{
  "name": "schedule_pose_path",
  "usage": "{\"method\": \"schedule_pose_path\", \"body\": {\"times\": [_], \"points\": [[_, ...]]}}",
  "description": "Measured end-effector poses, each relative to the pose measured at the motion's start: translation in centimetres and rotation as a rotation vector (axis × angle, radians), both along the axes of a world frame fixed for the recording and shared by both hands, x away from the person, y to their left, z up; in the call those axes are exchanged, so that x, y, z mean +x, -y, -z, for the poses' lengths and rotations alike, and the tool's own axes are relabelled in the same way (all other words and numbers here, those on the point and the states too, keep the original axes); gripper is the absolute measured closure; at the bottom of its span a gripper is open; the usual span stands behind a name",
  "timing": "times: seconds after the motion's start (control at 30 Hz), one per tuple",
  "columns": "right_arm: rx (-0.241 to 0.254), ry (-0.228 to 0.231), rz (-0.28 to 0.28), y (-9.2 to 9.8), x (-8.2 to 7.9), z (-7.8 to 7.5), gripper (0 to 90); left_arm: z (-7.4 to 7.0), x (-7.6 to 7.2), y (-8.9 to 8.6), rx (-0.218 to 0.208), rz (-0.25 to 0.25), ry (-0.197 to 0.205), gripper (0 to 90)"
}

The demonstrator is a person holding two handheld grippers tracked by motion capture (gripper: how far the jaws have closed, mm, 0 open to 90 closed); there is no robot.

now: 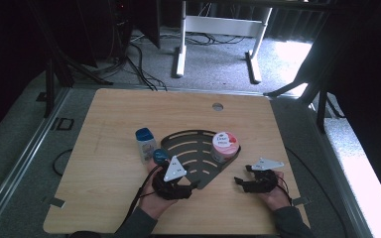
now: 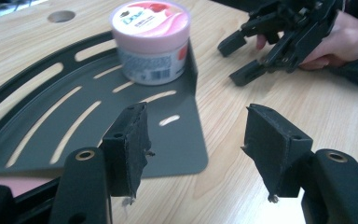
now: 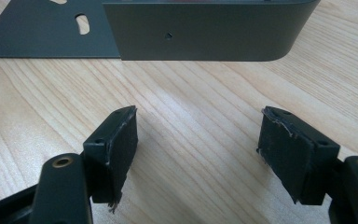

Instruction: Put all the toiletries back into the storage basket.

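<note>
A black fan-shaped tray [image 1: 188,148] with curved slots lies at the middle of the wooden table. On its right corner stands a pink-lidded tub [image 1: 224,145] of cream, upright. My left gripper [image 1: 191,185] is at the tray's near edge, open, with nothing between its jaws. In the left gripper view the gripper [image 2: 196,135] looks over the tray's near corner [image 2: 51,121] toward the tub [image 2: 151,39]. My right gripper [image 1: 242,175] rests on the table right of the tray, open and empty. Its own view has the gripper [image 3: 198,135] facing the tray's upright side wall [image 3: 205,32].
A white bottle with a blue cap [image 1: 145,144] stands just left of the tray. A round cable hole [image 1: 218,106] sits near the table's far edge. The other hand's gripper [image 2: 237,60] lies past the tray in the left gripper view. Desk legs and cables are on the floor beyond.
</note>
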State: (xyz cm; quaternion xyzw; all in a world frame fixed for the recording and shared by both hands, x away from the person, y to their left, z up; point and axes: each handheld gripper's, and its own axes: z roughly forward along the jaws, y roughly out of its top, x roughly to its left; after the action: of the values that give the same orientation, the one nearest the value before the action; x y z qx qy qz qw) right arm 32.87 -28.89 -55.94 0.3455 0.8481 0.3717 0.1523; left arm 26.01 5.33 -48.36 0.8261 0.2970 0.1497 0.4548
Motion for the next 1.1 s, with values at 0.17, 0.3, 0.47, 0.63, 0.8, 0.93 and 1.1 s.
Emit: {"method": "schedule_pose_path", "body": {"times": [0.17, 0.3, 0.47, 0.63, 0.8, 0.93, 1.1], "points": [[-0.001, -0.001, -0.001, 0.0, 0.0, 0.0, 27.8, -0.1, -0.3, -1.2, 0.013, -0.028, 0.008, 40.3], [-0.001, 0.0, -0.001, 0.0, 0.1, 0.0, 27.8, -0.2, -0.5, -2.2, 0.008, -0.045, 0.006, 40.5], [0.0, 0.0, 0.001, 0.0, 0.1, 0.0, 27.7, -0.2, -0.9, -3.0, 0.016, -0.05, 0.015, 40.4], [0.001, 0.001, 0.001, 0.0, 0.1, 0.0, 27.8, -0.3, -1.1, -3.7, 0.015, -0.063, 0.015, 40.8], [0.001, 0.0, 0.002, -0.1, 0.1, 0.0, 27.7, -0.4, -1.2, -4.4, 0.012, -0.08, 0.018, 40.7], [0.002, 0.001, 0.003, -0.1, 0.1, 0.0, 27.8, -0.5, -1.6, -5.2, 0.01, -0.1, 0.035, 40.9], [0.002, 0.0, 0.004, -0.1, 0.1, 0.0, 27.8, -0.6, -1.7, -5.9, 0.019, -0.123, 0.043, 40.9]]}}
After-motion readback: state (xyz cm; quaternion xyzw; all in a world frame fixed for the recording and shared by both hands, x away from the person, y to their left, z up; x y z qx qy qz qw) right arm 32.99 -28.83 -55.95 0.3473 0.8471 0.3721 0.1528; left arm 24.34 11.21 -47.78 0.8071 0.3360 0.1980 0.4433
